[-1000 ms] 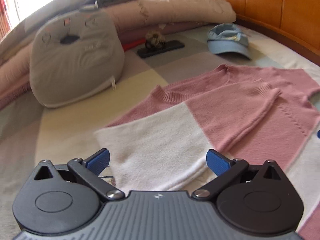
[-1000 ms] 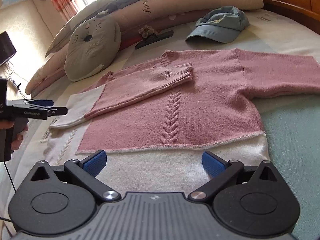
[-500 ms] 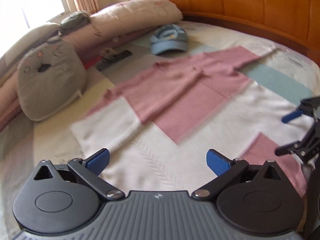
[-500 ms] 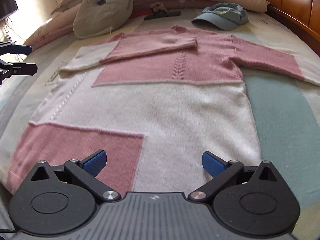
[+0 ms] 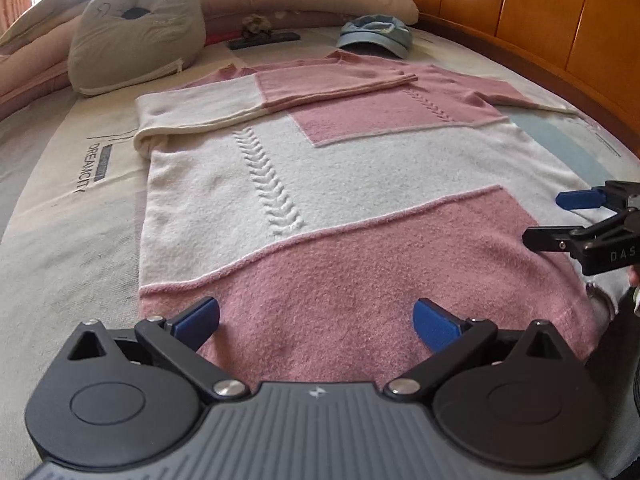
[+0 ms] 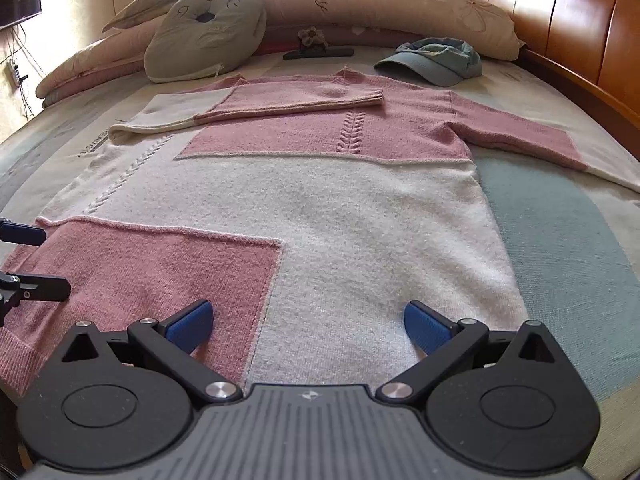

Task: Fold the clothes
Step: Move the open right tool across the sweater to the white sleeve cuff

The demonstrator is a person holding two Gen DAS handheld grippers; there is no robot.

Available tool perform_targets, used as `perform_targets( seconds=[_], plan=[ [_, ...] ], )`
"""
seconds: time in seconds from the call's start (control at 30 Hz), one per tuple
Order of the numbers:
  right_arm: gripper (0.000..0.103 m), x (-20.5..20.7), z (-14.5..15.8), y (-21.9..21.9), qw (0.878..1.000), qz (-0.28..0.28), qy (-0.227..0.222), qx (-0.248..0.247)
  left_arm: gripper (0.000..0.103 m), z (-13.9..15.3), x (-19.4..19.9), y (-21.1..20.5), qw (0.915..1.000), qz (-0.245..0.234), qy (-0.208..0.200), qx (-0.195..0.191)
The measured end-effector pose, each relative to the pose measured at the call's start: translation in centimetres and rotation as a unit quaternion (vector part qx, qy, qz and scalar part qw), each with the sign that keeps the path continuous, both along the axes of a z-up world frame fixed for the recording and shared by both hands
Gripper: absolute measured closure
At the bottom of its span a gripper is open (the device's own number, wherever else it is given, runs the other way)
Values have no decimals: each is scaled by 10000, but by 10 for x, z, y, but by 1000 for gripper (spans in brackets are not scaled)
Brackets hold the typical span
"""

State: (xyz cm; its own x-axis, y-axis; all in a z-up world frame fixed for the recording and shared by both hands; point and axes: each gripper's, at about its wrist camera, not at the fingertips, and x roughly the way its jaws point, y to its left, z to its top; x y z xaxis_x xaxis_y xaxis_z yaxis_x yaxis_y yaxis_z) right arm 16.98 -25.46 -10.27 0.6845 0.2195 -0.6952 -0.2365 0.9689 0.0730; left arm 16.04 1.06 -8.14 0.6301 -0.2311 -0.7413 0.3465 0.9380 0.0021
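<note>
A pink and white knitted sweater (image 5: 344, 184) (image 6: 312, 208) lies flat on the bed, neck towards the pillows. Its left sleeve (image 6: 256, 108) is folded across the chest; the right sleeve (image 6: 528, 140) stretches out sideways. My left gripper (image 5: 316, 320) is open just above the pink hem at the sweater's near left corner, nothing between its fingers. My right gripper (image 6: 308, 326) is open over the hem near the middle, also empty. Each gripper shows at the edge of the other's view: the right gripper (image 5: 560, 220) and the left gripper (image 6: 28, 256).
A grey animal cushion (image 6: 204, 36), long pillows (image 6: 384, 12), a blue cap (image 6: 436, 62) and a dark flat object with a flower (image 6: 316, 50) lie beyond the sweater. A wooden headboard (image 6: 580, 36) runs along the right. Bare bedcover (image 6: 568, 240) spreads right of the sweater.
Both grippers pulled back from the sweater's upper part to its hem at the near edge of the bed. The left sleeve stays folded across the chest. Both stay open.
</note>
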Motion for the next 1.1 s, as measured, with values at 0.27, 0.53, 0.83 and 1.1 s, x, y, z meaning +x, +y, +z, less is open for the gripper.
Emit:
perform_targets(
  seconds=[0.27, 0.53, 0.83, 1.1],
  plan=[
    [0, -4, 12, -32, 9963, -2, 118, 847, 1, 8, -10, -16, 9997, 57, -173, -170],
    [0, 11, 34, -118, 9851, -703, -267, 1545, 1, 16, 7, -50, 9995, -116, -292, 44],
    [0, 52, 33, -229, 9682, -1740, -537, 1718, 1, 29, 30, -84, 9989, -292, -351, -119],
    [0, 103, 16, -310, 9401, -2394, -845, 2273, 1, 36, 41, -116, 9964, -638, -473, -285]
  ],
)
